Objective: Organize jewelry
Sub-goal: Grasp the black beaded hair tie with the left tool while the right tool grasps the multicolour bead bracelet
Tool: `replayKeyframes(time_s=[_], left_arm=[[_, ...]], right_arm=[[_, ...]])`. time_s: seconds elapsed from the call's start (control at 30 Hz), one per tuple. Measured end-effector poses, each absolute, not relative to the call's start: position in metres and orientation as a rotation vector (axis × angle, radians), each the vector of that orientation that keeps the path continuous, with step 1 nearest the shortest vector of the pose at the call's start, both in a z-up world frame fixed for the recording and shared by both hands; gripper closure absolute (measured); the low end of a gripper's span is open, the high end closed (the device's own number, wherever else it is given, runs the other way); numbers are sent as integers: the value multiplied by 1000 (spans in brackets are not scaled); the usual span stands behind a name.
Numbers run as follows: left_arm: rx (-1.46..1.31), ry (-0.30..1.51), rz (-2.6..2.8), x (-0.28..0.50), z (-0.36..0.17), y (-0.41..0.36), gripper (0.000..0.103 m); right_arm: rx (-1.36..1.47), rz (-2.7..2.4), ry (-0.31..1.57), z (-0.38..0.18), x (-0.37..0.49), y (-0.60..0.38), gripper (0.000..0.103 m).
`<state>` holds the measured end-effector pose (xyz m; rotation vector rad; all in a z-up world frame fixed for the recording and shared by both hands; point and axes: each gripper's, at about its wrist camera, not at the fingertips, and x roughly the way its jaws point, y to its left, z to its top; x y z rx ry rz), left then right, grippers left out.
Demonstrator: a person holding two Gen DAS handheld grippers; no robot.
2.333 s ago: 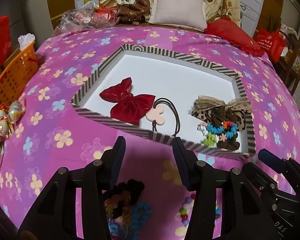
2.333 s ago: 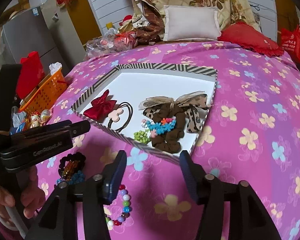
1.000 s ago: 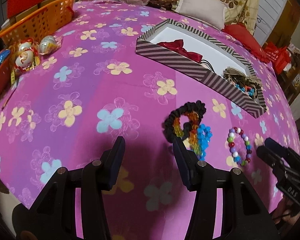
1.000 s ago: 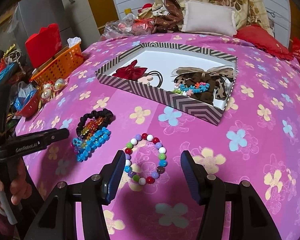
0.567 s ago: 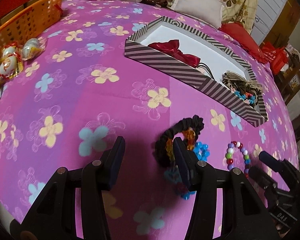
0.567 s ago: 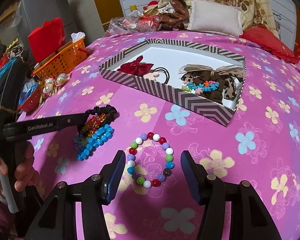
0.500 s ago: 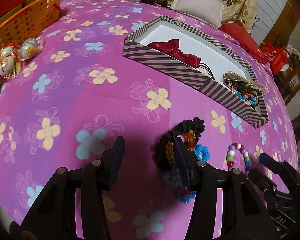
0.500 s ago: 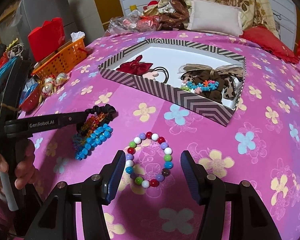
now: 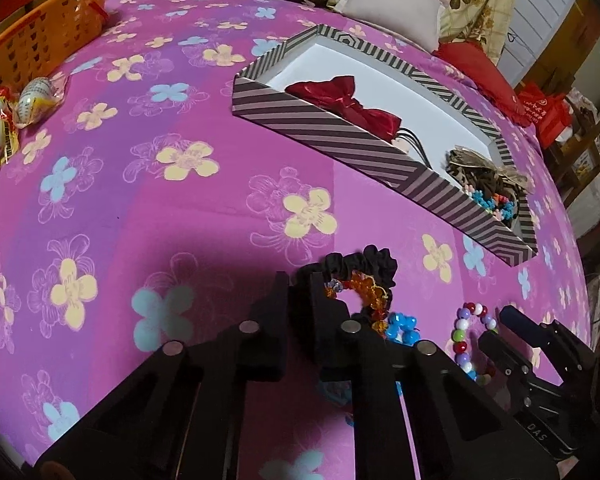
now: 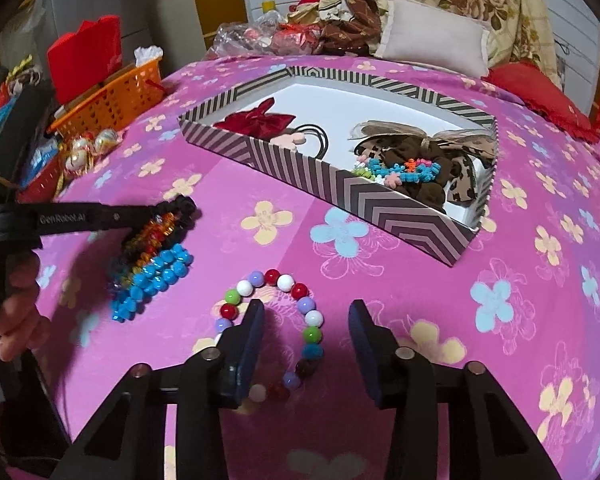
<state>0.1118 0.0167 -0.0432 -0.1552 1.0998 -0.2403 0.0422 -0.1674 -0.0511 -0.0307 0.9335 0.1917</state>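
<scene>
The black scrunchie [image 9: 350, 266] lies on the near cloth, well short of the striped box [image 10: 384, 204], which sits far and right of it. Your left gripper [image 9: 300, 280] is pinched on its near-left rim. Your right gripper [image 10: 306, 314] is wide open, holding nothing, over the bead bracelet [image 10: 274, 316].

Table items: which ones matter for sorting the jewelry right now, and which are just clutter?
Job:
- striped box
- black scrunchie, pinched by the left gripper
- amber beads
- blue bracelet
- multicolour bracelet, under the open right gripper

Clutter:
- orange basket
- wrapped eggs
- pillow
- red cushion
</scene>
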Motion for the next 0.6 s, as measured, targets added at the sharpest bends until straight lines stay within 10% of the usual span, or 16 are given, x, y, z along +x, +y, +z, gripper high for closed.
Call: replayKeyframes(time_s=[0.23, 0.6], left_arm=[[-174, 1075, -233, 114, -34, 25, 98], [-181, 985, -214, 100, 4, 42, 100]], right_arm=[[-121, 188, 896, -54, 42, -158, 92], [-113, 167, 855, -41, 30, -162, 94]])
